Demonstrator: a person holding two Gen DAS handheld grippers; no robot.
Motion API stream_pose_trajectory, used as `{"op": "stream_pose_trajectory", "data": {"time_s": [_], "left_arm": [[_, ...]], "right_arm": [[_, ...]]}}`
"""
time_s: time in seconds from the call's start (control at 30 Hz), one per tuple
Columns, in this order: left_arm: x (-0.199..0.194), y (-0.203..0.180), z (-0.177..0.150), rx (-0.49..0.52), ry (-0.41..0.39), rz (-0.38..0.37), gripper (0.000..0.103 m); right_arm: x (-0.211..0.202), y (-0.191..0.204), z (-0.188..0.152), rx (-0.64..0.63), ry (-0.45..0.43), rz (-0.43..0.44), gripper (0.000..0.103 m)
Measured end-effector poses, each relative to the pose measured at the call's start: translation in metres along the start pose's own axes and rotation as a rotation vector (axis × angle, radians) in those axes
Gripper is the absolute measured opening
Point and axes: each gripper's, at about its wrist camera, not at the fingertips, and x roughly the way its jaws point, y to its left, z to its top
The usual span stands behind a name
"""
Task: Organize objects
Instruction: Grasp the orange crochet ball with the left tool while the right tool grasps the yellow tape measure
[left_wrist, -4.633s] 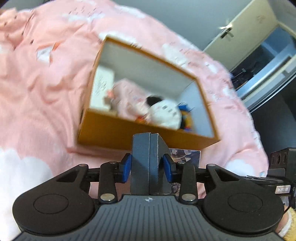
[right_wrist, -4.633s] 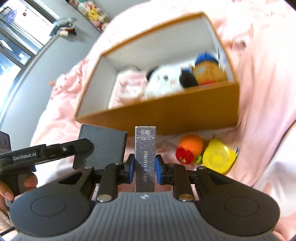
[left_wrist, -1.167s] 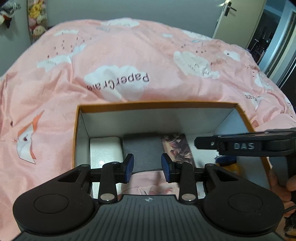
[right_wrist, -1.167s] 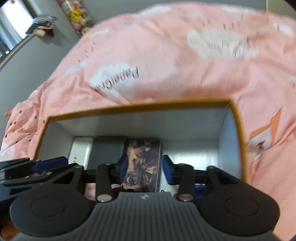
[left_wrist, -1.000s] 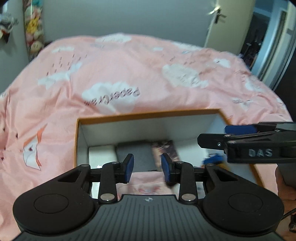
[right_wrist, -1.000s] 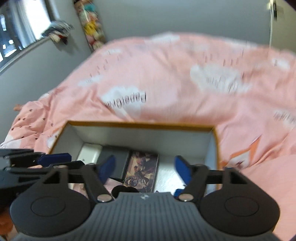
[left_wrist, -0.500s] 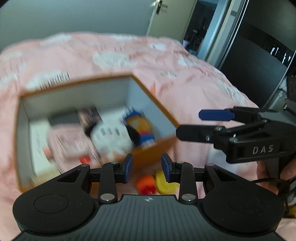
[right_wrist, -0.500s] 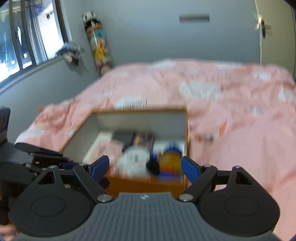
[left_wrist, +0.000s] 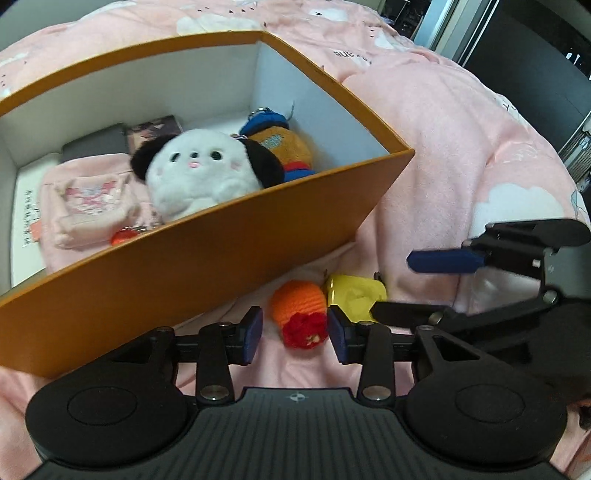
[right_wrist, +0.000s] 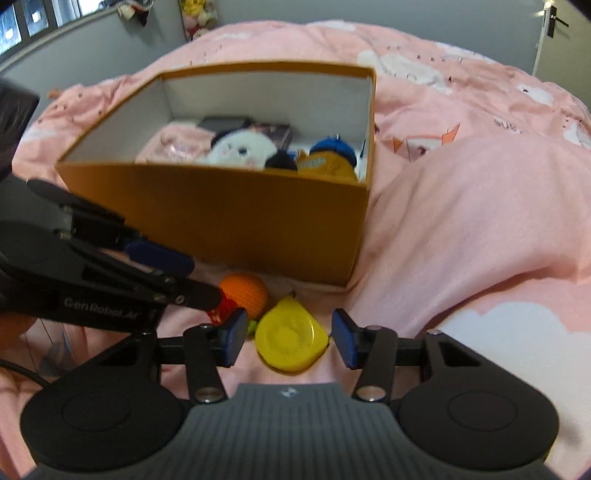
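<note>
An orange cardboard box (left_wrist: 192, 273) (right_wrist: 229, 214) sits on the pink bed. It holds a white plush dog (left_wrist: 199, 173), an orange and blue plush (left_wrist: 284, 144), a pink pouch (left_wrist: 88, 203), a dark box and a photo card box. In front of it lie an orange knitted toy (left_wrist: 301, 314) (right_wrist: 245, 293) and a yellow flat case (left_wrist: 354, 297) (right_wrist: 291, 338). My left gripper (left_wrist: 295, 334) is open and empty, with the knitted toy between its fingers. My right gripper (right_wrist: 290, 341) is open and empty around the yellow case.
The pink duvet (right_wrist: 480, 221) with white clouds covers the bed and bulges to the right of the box. A dark wardrobe and doorway (left_wrist: 517, 55) stand beyond the bed. A window and hung plush toys (right_wrist: 192, 14) line the far wall.
Both grippers have left the inside of the box, where the dark box and photo card box now lie, and dropped to the toys in front of it. Both jaws stand open.
</note>
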Motion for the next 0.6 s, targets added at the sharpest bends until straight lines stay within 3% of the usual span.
{"op": "stream_pose_trajectory", "data": {"time_s": [0.1,0.33,0.43,0.6], "left_arm": [[0.006,-0.003,0.002,-0.001,0.0,-0.022,0.051],[0.029,0.003,0.003,-0.053,0.073,-0.02,0.05],[0.034,0.01,0.002,-0.086,0.087,-0.045,0.042],[0.025,0.013,-0.001,-0.104,0.083,-0.049,0.041]], "right_arm": [[0.009,-0.003,-0.003,-0.009,0.039,0.007,0.053],[0.019,-0.007,-0.006,-0.02,0.067,0.046,0.053],[0.02,-0.006,-0.006,-0.032,0.066,0.068,0.053],[0.025,0.002,0.0,-0.081,0.056,0.072,0.053]]}}
